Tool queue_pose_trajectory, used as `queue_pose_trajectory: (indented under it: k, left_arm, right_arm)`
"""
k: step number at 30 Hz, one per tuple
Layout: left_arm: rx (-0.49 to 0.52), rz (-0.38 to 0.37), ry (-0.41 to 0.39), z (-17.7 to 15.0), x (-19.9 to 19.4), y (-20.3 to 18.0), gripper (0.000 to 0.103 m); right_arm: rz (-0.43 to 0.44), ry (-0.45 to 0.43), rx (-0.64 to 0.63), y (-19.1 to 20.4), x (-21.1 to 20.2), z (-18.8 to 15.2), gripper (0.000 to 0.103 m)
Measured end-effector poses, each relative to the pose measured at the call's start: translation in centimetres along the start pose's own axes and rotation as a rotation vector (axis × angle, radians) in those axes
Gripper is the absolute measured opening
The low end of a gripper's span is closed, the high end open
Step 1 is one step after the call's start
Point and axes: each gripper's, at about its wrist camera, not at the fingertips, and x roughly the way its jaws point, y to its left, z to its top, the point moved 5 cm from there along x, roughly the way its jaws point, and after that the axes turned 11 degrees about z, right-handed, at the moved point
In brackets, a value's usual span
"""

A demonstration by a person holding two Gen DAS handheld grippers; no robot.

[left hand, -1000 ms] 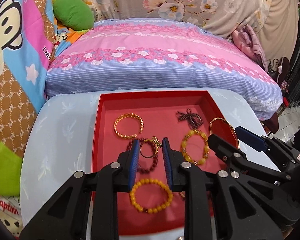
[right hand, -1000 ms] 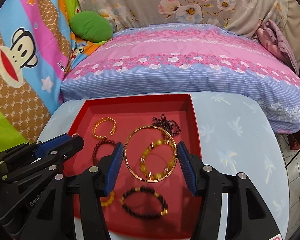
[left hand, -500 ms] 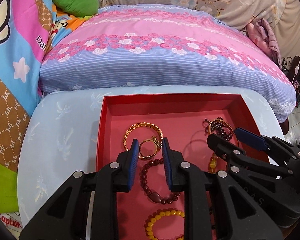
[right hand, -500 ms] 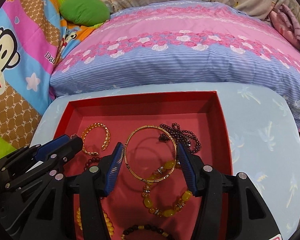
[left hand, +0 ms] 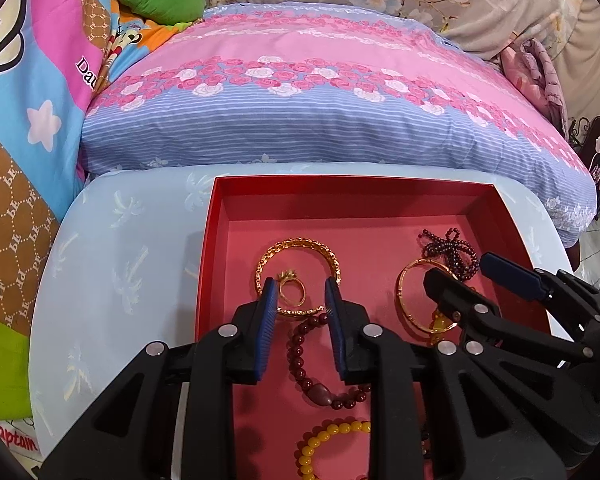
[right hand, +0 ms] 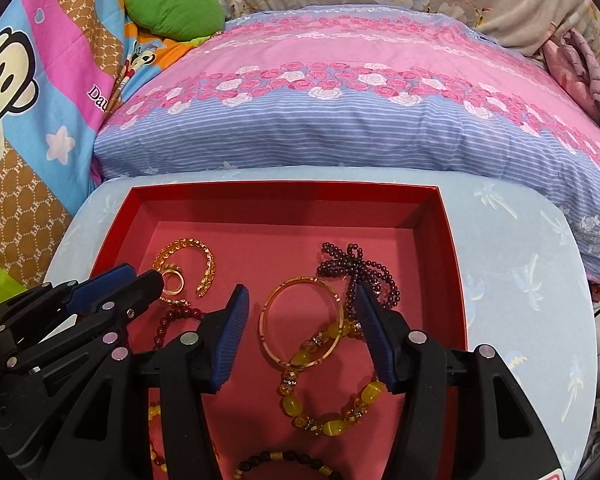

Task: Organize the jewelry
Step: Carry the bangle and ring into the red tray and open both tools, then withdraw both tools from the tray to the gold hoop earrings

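We are finishing a forward push over the red tray [left hand: 210, 264]: 1 second ago both grippers were framing the yellow beads near its front, and now they are hanging further in, tilted down over the middle pieces. We judge that this is putting us at the picking stage, with nothing lifted yet.

Our left gripper [left hand: 300, 300] is standing narrowly parted, and the small gold ring [left hand: 293, 293] is lying between its 2 blue pads without touching either one; the ring is resting inside the open gold chain bangle [left hand: 298, 254]. The dark red bead bracelet [left hand: 312, 360] is trailing just below it.

Our right gripper [right hand: 298, 312] is spread wide, and the plain gold bangle [right hand: 302, 322] is sitting between its pads, clear of both, overlapping the yellow bead bracelet [right hand: 328, 396]. The purple bead strand [right hand: 356, 270] is lying just beyond the right pad.
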Motion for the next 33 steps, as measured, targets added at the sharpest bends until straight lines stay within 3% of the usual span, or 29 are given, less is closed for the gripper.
queue_pose_trajectory:
  k: [9,19,33]
  left_arm:
    - [0.0,-0.001,-0.012,0.0,-0.9,-0.1,0.024]
    - [0.013,-0.004,-0.048,-1.4,-5.1,-0.7,0.024]
    - [0.029,-0.01,-0.085,-7.2,-12.2,-1.1,0.029]
  right_arm:
    - [-0.005,-0.031,-0.001,0.3,-1.6,0.1,0.055]
    - [-0.017,-0.079,0.002,0.9,-5.8,-1.6,0.055]
    - [0.007,-0.127,0.034,2.3,-13.0,-8.1,0.055]
